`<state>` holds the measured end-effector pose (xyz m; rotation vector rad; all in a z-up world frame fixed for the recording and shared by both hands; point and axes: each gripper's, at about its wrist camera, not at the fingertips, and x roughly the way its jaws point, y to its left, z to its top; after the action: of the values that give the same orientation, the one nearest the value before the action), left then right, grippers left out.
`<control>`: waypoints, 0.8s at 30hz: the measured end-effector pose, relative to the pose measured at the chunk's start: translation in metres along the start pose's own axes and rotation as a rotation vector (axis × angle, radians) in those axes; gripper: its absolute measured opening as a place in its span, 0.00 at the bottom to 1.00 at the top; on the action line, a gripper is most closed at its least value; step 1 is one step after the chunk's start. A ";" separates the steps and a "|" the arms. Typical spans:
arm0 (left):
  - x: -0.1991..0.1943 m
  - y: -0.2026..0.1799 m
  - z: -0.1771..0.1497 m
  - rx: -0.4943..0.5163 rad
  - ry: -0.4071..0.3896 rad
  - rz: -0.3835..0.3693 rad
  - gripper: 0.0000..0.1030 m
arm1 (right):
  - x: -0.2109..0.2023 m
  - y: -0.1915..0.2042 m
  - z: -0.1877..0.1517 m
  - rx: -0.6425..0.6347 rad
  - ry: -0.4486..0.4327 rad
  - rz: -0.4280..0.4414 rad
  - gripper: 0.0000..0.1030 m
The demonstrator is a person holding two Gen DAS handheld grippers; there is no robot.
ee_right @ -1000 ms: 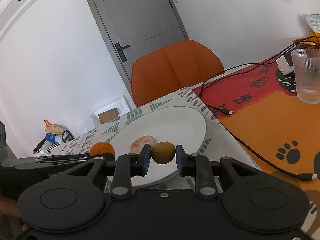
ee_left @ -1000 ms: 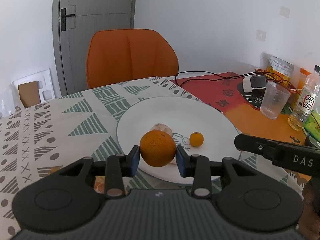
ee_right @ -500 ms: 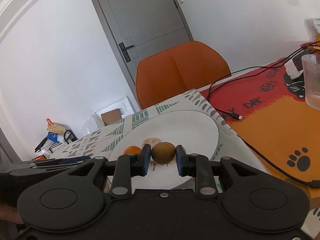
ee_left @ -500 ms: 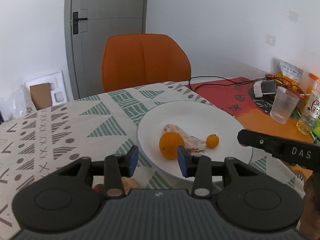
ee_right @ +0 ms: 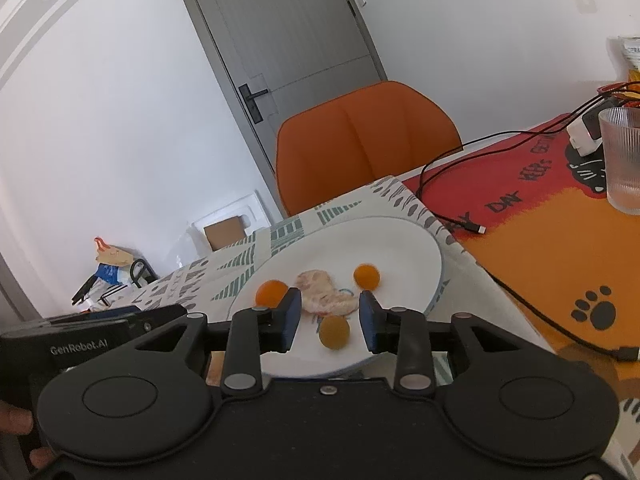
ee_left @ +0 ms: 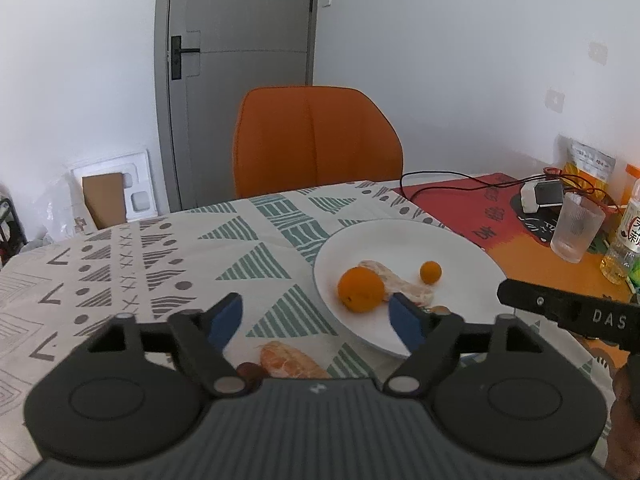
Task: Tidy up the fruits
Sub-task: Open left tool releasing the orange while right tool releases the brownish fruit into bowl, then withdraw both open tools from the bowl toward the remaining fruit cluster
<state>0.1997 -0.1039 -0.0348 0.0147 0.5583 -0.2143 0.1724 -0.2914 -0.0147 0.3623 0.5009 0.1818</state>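
Black tongs (ee_left: 316,314) with blue pads (ee_left: 402,320), white "DAS" lettering.

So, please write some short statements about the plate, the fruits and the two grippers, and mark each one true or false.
1. The large orange lies on the white plate. True.
2. The left gripper is clamped on the large orange. False: its jaws have just been opening and stand wide apart, with nothing between them.
3. A peeled fruit piece lies on the patterned tablecloth, off the plate. True.
4. The right gripper squeezes the brownish round fruit. False: its jaws have just been opening; the fruit lies on the plate between the pads, with a gap on each side.
5. The ribbed glass stands on the plate. False: it stands on the orange and red mat.
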 end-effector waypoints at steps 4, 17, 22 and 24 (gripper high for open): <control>-0.009 0.005 -0.001 -0.004 0.002 0.018 0.85 | -0.005 0.007 -0.003 -0.011 0.003 0.004 0.39; -0.042 0.031 -0.003 -0.072 -0.031 0.064 0.95 | -0.026 0.026 -0.005 -0.031 -0.040 0.013 0.90; -0.058 0.039 -0.003 -0.082 -0.050 0.076 0.97 | -0.032 0.033 -0.004 -0.028 -0.052 0.028 0.96; -0.063 0.043 -0.004 -0.089 -0.047 0.078 0.97 | -0.034 0.037 -0.004 -0.032 -0.052 0.036 0.97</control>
<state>0.1548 -0.0493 -0.0070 -0.0545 0.5193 -0.1131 0.1383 -0.2650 0.0108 0.3444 0.4398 0.2143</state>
